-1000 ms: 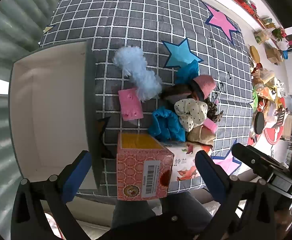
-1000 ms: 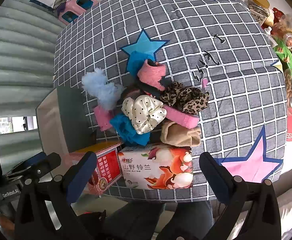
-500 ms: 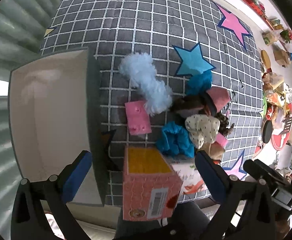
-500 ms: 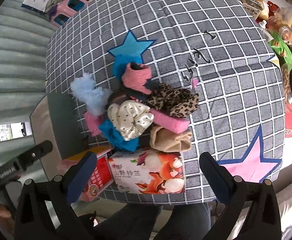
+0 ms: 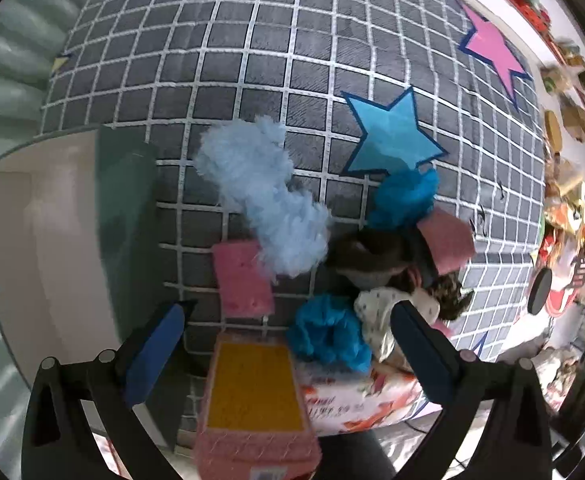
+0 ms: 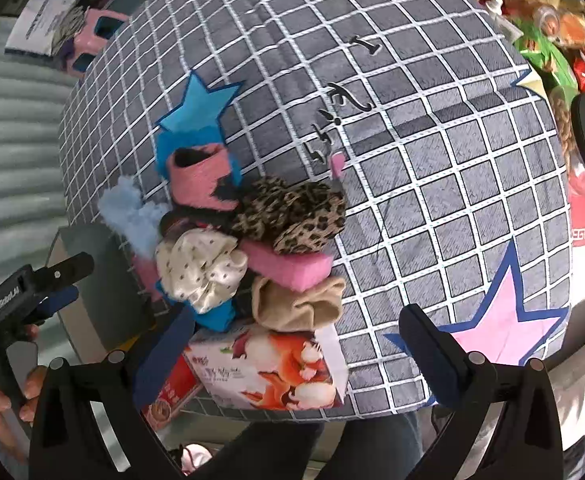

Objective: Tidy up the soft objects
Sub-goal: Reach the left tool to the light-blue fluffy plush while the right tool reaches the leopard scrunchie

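- L gripper (image 5: 288, 344) jaws spread wide, nothing held; R gripper (image 6: 292, 344) same, wide + empty
- soft pile sits mid-front of the checked cloth (image 5: 252, 60), all bunched together, touching/overlapping; none in the bin yet by the look of it
- bin (image 5: 52, 240) = open white-lined box at L edge of cloth, just beside the pile's L end; empty as far as visible
- nearest to L claw: pink sponge (image 5: 242, 278), dead ahead, a bit L of centre between the fingers; long axis runs roughly away from the claw, so fingers would straddle the short side; fluffy light-blue piece (image 5: 264, 200) overlaps its far R corner
- orange carton (image 5: 252, 392) stands between L claw and sponge; approach prob. has to go over it
- R claw faces other end: beige sock (image 6: 296, 300) + cream dotted scrunchie (image 6: 200, 268) ahead, L of centre; tissue box (image 6: 268, 364) in front of them
- judgement: L arm closer to both sponge and bin → L takes sponge; short carry leftwards
- risk: blue fluff could drag along w/ the sponge
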A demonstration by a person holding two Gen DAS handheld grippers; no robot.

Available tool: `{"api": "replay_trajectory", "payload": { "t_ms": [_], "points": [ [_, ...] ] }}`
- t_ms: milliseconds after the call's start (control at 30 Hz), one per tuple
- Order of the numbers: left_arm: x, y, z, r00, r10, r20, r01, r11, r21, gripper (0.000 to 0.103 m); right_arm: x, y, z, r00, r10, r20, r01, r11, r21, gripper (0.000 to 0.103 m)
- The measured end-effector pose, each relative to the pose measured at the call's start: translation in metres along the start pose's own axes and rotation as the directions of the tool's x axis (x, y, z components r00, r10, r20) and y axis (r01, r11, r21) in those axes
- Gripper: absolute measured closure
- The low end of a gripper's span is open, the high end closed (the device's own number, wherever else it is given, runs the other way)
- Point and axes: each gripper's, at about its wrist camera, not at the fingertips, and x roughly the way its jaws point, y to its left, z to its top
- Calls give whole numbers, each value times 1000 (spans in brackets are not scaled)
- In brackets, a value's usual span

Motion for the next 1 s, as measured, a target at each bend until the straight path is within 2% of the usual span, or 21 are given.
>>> {"api": "replay_trajectory", "payload": {
  "t_ms": [367, 633, 933, 967, 1000],
  "points": [
    [38, -6, 37, 1000, 21, -19, -22, 998, -50, 0, 36, -22, 26, 996, 72, -44, -68, 993, 96, 0],
    [72, -2, 65, 999, 49, 19, -48, 998, -51, 2, 68, -24, 45, 989, 135, -59, -124, 980, 158, 0],
    [140, -4, 84, 996, 89, 31, -89, 996, -2, 15, 97, -10, 66, 988, 125, -94, -110, 982, 155, 0],
    [147, -5, 86, 995, 97, 35, -97, 995, 9, 22, 98, -10, 67, 988, 122, -95, -107, 982, 154, 3],
    [156, -7, 90, 994, 100, 36, -100, 995, 17, 34, 99, -9, 68, 988, 121, -95, -106, 983, 152, 8]
  ]
}}
